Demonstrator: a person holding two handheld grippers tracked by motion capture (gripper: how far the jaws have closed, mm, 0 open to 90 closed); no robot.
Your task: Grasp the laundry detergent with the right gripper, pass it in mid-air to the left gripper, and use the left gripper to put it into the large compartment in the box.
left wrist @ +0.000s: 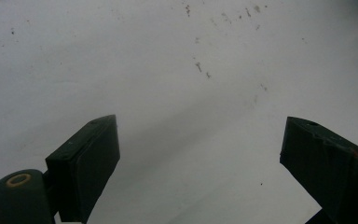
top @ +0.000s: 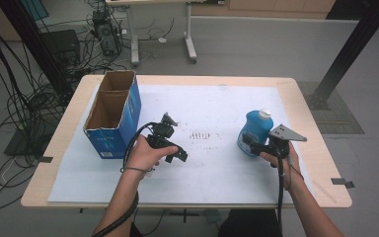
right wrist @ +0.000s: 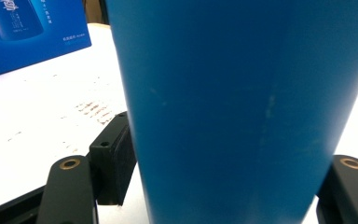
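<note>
White sheet (top: 217,163) bears blue bottle (top: 254,132), clamped by right gripper (top: 256,146)

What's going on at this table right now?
A person is working with a handheld claw in each hand. The right claw is closed around the body of a blue bottle with a white cap, which stands upright on the white sheet on the table. The left claw is open and holds nothing, pointing down over the sheet. An open blue cardboard box stands at the left, apart from both claws.
</note>
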